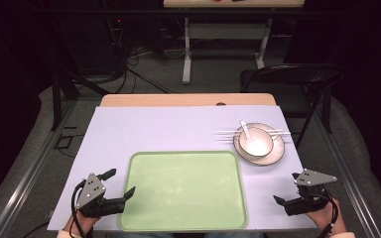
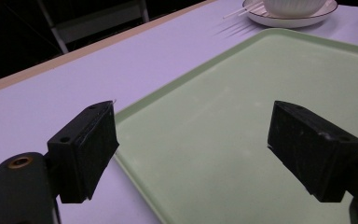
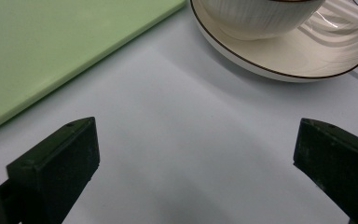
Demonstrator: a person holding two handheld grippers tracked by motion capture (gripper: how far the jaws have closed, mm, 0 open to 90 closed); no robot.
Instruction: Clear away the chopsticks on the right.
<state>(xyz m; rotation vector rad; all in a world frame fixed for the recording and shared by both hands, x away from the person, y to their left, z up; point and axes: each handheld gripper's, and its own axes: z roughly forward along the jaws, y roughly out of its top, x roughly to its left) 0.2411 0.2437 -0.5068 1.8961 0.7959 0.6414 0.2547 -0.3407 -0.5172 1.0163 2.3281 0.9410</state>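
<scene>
High view: both grippers sit low at the near edge of the pale lilac tabletop (image 1: pixel 178 124), and nothing is in either one.
Left gripper: the left gripper (image 1: pixel 121 184) hovers at the near-left corner of the flat light-green plastic tray (image 1: pixel 183 191), jaws spread wide, one over the tray rim and one over bare tabletop.
Left gripper view: same story up close — the jaws stand wide apart with green tray surface (image 2: pixel 242 121) between them, gripping nothing.
Right gripper: the right gripper (image 1: pixel 285 188) rests to the right of the tray, jaws wide, aimed towards the crockery.
Right gripper view: wide-open jaws frame bare tabletop, with the crockery just ahead and the tray edge (image 3: pixel 51 56) off to one side.
Crockery: the white ribbed ceramic bowl (image 1: pixel 254 141) sits on the cream round plate with a dark rim (image 1: pixel 276 151), on the tabletop just beyond the tray's far-right corner, apart from it.
Spoon: a white ceramic spoon (image 1: pixel 245 130) lies in the bowl, handle pointing away from the person.
Chopsticks: a pair of pale chopsticks (image 1: pixel 226 133) lies across the plate, behind the bowl, tips sticking out to the left.
Tray load: nothing on it — the green surface is bare.
Progress: by my reading, this is the very start; the setting looks bound for the tray and no piece has been lifted.
Left to do: everything — grasp the plate or bowl, carry it over, set it down on the green, and likely see to the spoon and chopsticks.
Nearest move: the right gripper looks best placed to go first, since the plate lies straight ahead of its jaws.
</scene>
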